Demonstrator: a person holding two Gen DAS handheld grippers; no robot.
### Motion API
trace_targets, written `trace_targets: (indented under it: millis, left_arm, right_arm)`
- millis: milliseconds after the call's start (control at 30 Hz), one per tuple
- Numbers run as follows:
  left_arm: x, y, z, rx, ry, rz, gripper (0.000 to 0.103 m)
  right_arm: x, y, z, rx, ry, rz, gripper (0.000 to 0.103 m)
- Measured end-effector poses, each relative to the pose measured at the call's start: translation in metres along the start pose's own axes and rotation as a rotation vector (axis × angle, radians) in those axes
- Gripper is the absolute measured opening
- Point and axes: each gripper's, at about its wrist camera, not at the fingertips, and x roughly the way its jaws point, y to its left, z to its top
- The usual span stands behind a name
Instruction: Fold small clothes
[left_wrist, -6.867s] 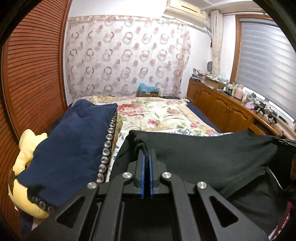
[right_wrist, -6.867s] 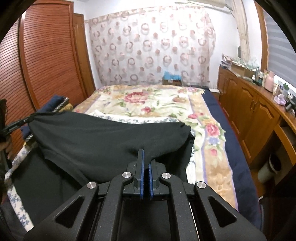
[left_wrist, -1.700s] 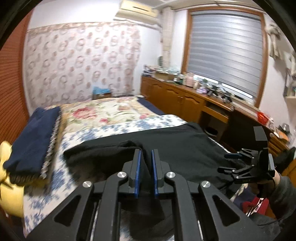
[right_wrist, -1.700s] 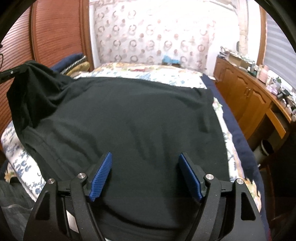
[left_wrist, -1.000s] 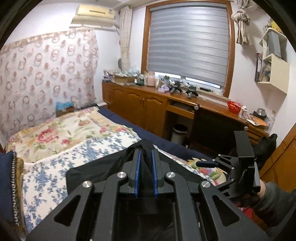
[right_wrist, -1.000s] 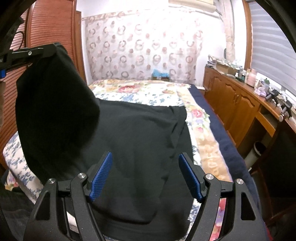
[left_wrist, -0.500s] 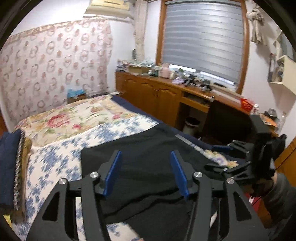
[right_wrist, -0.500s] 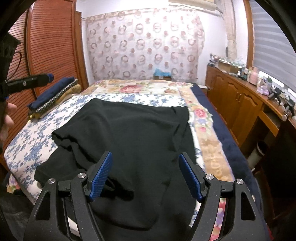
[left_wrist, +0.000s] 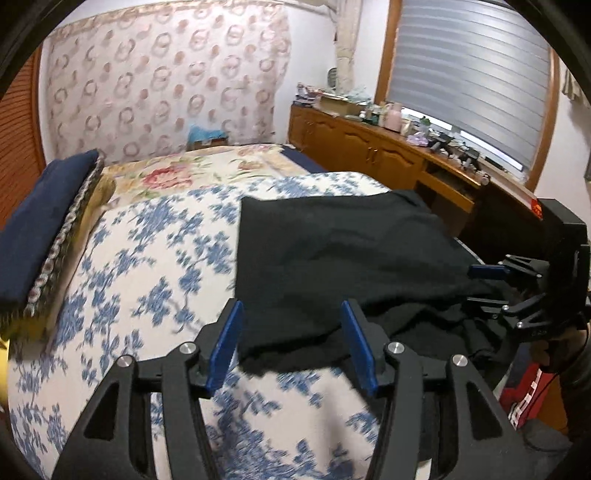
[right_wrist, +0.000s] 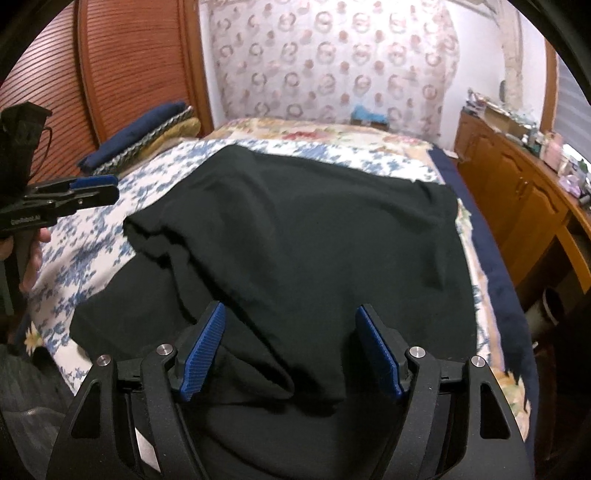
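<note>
A black garment (left_wrist: 332, 254) lies on the bed, its left side folded over onto its right half; it also shows in the right wrist view (right_wrist: 314, 240). My left gripper (left_wrist: 291, 347) is open and empty, just above the garment's near left corner. My right gripper (right_wrist: 291, 350) is open and empty, low over the garment's near edge. The right gripper shows at the right of the left wrist view (left_wrist: 517, 291), and the left gripper at the left of the right wrist view (right_wrist: 74, 192).
The bed has a blue-flowered sheet (left_wrist: 147, 266) and a rose-patterned quilt (left_wrist: 192, 173) behind. A navy folded blanket (left_wrist: 40, 218) lies at the left edge. Wooden cabinets (left_wrist: 388, 155) with clutter run along the right wall. A red item (left_wrist: 524, 398) sits by the bed's right corner.
The left gripper carried the garment's left side over to the right, opened and let go, then drew back left. The right gripper stayed open and dipped closer to the garment.
</note>
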Motion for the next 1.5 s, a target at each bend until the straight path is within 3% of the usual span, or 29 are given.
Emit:
trace_targets:
  millis: [200, 267, 567, 833, 1033, 1200, 1300, 1367, 1400, 1500]
  left_arm:
    - [-0.002, 0.011, -0.007, -0.018, 0.004, 0.04, 0.054]
    - [-0.002, 0.015, -0.008, -0.024, 0.006, 0.038, 0.054]
    - [-0.001, 0.016, -0.012, -0.032, 0.011, 0.035, 0.054]
    - [-0.001, 0.015, -0.012, -0.031, 0.011, 0.034, 0.054]
    - [-0.003, 0.01, -0.011, -0.02, 0.003, 0.031, 0.054]
    - [-0.007, 0.005, -0.009, -0.013, -0.009, 0.023, 0.054]
    - [-0.01, 0.003, -0.007, -0.012, -0.023, 0.016, 0.054]
    - [-0.012, 0.001, -0.006, -0.009, -0.031, 0.016, 0.054]
    - [-0.013, 0.0, -0.005, -0.008, -0.035, 0.016, 0.054]
    - [-0.014, -0.001, -0.004, -0.006, -0.046, 0.017, 0.054]
  right_arm:
    - [0.007, 0.0, -0.005, 0.008, 0.025, 0.036, 0.064]
    - [0.007, 0.0, -0.006, 0.007, 0.024, 0.07, 0.046]
    - [0.0, 0.006, -0.004, -0.03, 0.011, 0.107, 0.01]
    - [-0.042, 0.013, 0.017, -0.015, -0.133, 0.159, 0.008]
    - [-0.071, 0.013, 0.031, -0.023, -0.199, 0.144, 0.008]
    - [-0.089, -0.005, 0.028, -0.011, -0.185, 0.069, 0.008]
    - [-0.083, -0.026, 0.014, 0.009, -0.107, 0.016, 0.01]
    - [-0.075, -0.039, 0.002, 0.039, -0.066, -0.05, 0.02]
    - [-0.071, -0.046, -0.003, 0.055, -0.049, -0.062, 0.021]
    - [-0.069, -0.052, -0.008, 0.071, -0.046, -0.082, 0.037]
